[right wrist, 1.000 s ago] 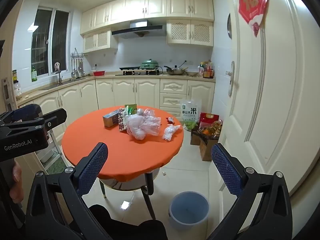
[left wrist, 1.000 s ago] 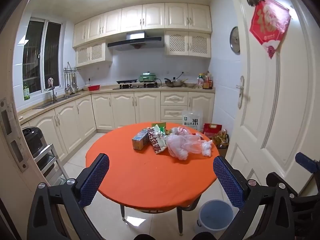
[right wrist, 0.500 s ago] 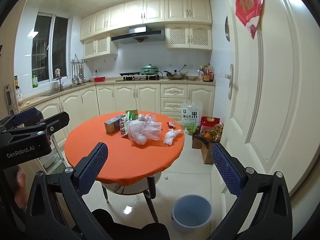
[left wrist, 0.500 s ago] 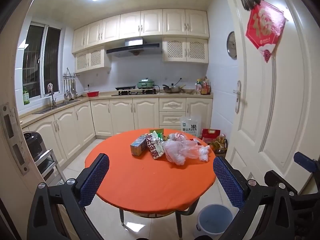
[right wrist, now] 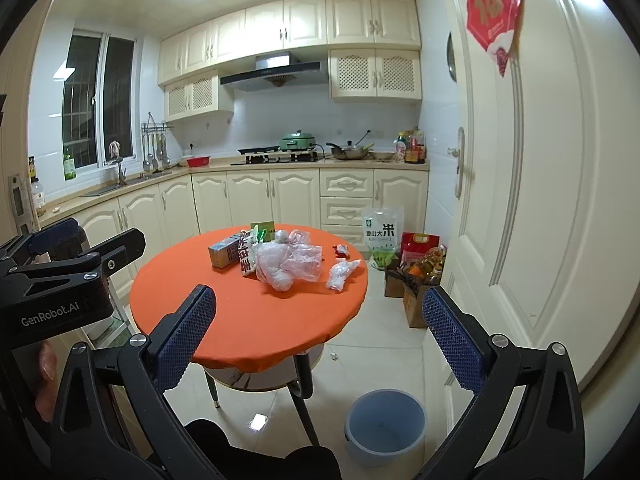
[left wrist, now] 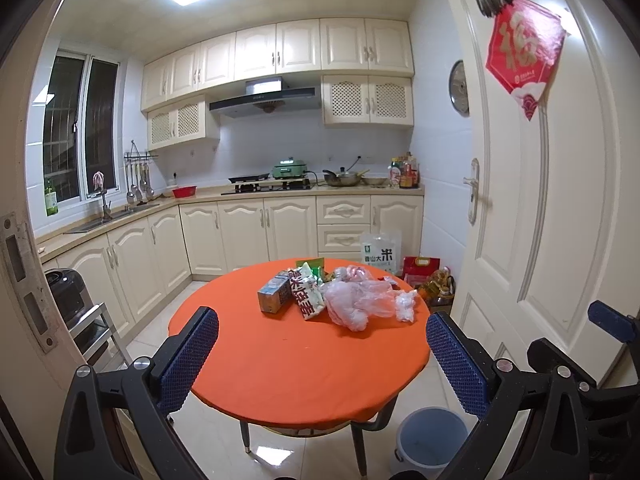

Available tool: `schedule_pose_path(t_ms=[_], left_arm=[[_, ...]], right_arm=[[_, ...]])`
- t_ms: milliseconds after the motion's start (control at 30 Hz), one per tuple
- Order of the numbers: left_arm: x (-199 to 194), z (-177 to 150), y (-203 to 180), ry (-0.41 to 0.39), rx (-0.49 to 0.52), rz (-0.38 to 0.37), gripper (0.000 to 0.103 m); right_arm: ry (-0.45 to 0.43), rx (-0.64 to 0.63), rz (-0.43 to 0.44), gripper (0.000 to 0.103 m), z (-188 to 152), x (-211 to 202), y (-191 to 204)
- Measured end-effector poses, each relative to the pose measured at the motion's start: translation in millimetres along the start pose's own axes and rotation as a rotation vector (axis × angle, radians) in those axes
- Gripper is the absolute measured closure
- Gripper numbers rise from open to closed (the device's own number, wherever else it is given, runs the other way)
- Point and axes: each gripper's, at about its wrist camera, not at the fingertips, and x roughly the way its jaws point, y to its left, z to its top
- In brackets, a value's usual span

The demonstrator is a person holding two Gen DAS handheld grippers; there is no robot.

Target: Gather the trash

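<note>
Kitchen clutter sat untouched on the orange table (left wrist: 288, 356): trash pile (right wrist: 276, 258) (bags, wrappers, carton) at its far side, bin (right wrist: 386, 426) below; your left gripper (left wrist: 322, 354) and right gripper (right wrist: 320, 338) gaped empty.

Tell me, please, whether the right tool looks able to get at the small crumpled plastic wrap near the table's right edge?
Probably yes: the right tool is open, the crumpled wrap lies apart from the pile with nothing before it.
</note>
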Motion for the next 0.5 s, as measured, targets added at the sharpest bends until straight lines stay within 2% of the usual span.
schedule_pose_path(t_ms=[500], left_arm=[[3.5, -1.9, -3.8, -0.002, 0.009, -0.007, 0.001]], right_arm=[[0.006, 0.007, -0.001, 0.0, -4.1, 1.8, 0.1]])
